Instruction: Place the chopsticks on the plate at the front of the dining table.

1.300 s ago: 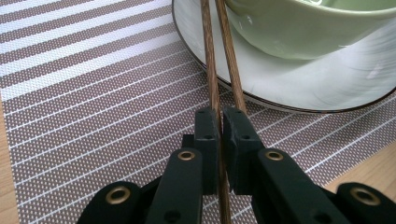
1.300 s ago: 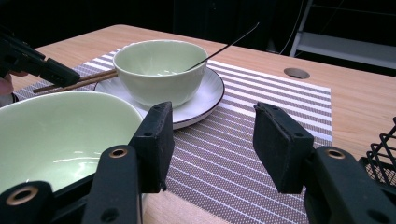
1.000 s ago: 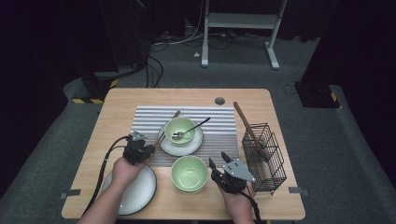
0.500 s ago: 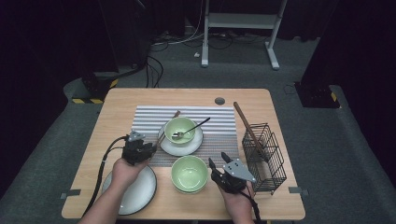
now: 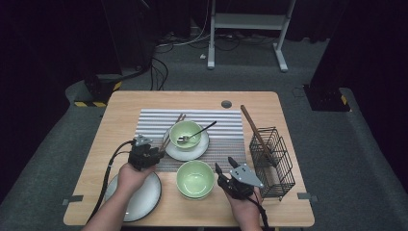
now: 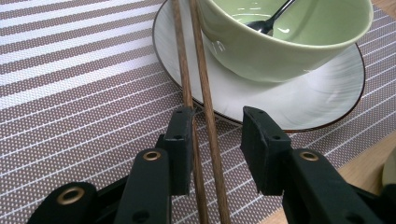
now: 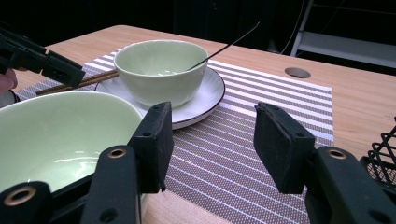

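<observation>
Chopsticks lie between the jaws of my left gripper, their far ends leaning on the near-left rim of the white saucer and their near ends resting on the striped placemat. The jaws have just been opening; both pads now stand off the wood, the left pad just beside one stick, the right pad clear of the other, so the pair is released. In the high view the left gripper sits at the near-left edge of the placemat, just left of the saucer.

A green bowl stands upright on the saucer, and a spoon rests in it with its handle pointing far and right over the rim.

My right gripper is spread wide with nothing between its pads. In the high view it hovers near the table's near edge, just right of the second green bowl, which stands on bare table at the placemat's near edge.

A white plate lies at the near-left corner, partly under my left hand. A black wire basket stands at the right, with a wooden utensil leaning out of it toward the far left.
</observation>
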Demonstrator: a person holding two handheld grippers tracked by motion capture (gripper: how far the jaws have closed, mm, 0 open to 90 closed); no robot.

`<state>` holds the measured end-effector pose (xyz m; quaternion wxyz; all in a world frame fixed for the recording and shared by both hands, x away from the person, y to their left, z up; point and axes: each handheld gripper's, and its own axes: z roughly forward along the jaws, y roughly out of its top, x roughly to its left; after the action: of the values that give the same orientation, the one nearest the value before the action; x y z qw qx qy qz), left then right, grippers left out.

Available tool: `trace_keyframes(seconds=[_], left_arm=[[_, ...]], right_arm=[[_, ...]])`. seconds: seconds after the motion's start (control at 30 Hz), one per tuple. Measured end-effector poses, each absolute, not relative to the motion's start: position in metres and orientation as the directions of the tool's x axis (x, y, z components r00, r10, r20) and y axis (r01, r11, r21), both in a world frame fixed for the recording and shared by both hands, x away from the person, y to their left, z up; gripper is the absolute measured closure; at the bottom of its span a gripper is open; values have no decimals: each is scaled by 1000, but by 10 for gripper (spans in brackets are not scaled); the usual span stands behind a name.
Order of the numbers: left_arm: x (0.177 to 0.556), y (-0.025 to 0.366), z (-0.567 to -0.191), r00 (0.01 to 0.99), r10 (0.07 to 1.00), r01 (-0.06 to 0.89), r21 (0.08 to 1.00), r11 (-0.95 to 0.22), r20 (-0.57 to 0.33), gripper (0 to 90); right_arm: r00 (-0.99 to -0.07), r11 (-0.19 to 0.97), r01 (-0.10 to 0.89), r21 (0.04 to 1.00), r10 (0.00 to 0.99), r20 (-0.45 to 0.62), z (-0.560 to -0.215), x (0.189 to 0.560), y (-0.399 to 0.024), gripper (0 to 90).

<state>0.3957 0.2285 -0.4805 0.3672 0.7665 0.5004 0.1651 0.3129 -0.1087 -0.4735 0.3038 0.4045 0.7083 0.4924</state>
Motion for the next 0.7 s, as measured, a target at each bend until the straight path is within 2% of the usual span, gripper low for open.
trace_keyframes(seconds=[0.47,0.7], left_arm=[[398,231,-480,437,893,641,733,-227,-105,617],[400,230,-484,458,883,641,725,-251,-100,675]], right_arm=[[-486,184,274,944,874,-29,-473,313,-110,472],[-485,182,275,944,874,-28,-473,313,-110,472]])
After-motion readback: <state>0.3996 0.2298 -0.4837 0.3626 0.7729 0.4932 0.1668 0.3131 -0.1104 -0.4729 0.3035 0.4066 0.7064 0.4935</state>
